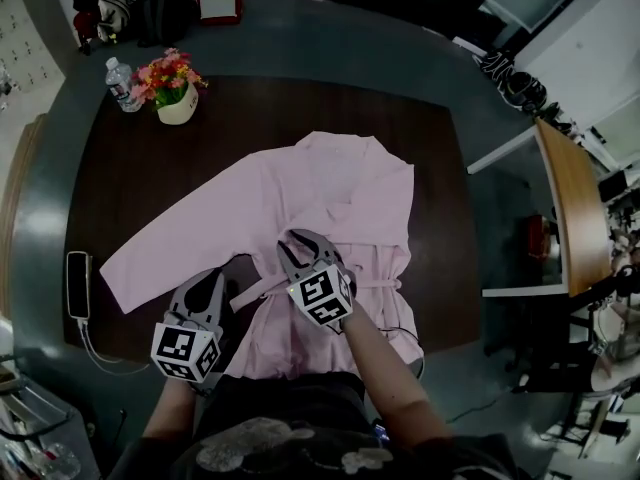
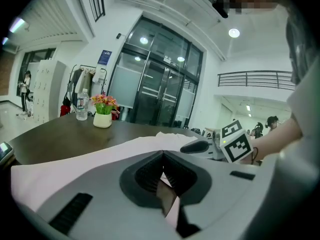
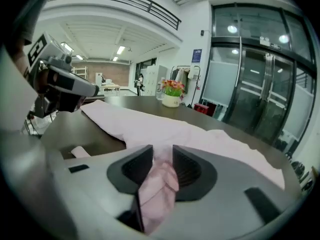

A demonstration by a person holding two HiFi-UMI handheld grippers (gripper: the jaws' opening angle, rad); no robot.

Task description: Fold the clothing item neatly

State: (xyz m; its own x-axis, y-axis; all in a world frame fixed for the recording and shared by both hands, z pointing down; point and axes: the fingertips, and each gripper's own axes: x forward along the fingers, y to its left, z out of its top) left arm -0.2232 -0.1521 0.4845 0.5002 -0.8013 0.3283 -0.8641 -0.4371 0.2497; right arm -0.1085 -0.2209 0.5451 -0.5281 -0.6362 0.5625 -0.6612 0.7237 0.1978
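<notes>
No print anywhere is clear enough to read.

Head view overhead, gripper views low, sharing pink garment [image 1: 340, 188]

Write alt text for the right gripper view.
The right gripper pinches a bunched fold of a pink garment between its fingers. The rest of the garment lies spread across a dark table, with the left gripper at left and a flower pot far behind.
</notes>
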